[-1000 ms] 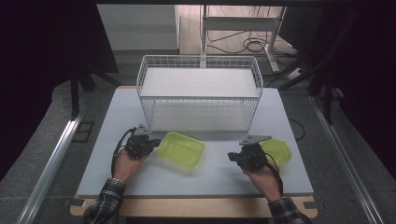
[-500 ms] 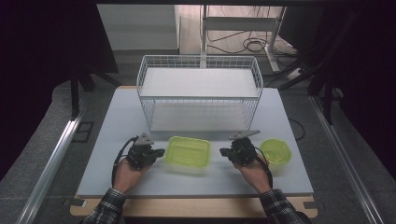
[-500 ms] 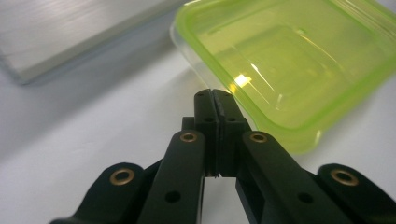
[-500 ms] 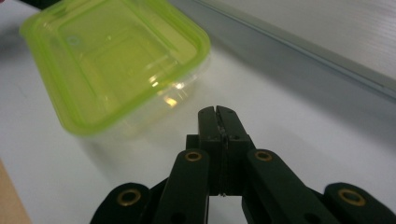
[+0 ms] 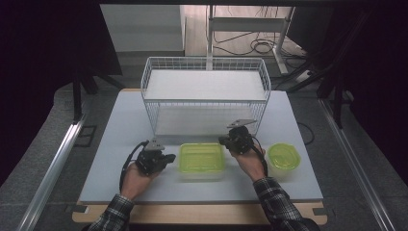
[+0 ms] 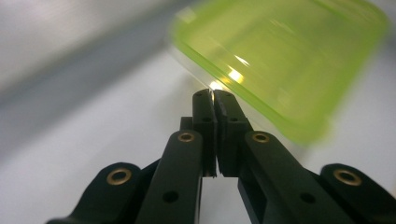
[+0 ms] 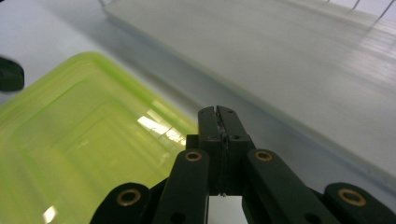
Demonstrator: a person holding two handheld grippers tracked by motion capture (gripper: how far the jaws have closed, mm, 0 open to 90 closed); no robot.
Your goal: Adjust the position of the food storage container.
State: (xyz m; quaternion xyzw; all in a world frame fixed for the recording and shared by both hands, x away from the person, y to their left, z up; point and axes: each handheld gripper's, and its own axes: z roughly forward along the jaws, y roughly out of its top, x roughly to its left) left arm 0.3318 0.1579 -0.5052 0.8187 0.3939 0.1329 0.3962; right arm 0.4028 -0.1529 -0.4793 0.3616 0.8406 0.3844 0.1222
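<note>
Flat on the table (image 5: 115, 144) lies the rectangular green container (image 5: 201, 158), just in front of the wire basket (image 5: 204, 96). Left gripper (image 5: 166, 158) and right gripper (image 5: 225, 141) flank it, both with jaws closed on nothing.

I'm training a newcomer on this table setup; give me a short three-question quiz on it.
1. True or false: the left tongs grip the rectangular green container.
2. Which lies farther to the person's right: A, the round green container, or B, the rectangular one?
3. What stands behind both on the table?

Key: 1 false, both tongs are shut on nothing beside it. 2 A. 3 the white wire rack.
</note>
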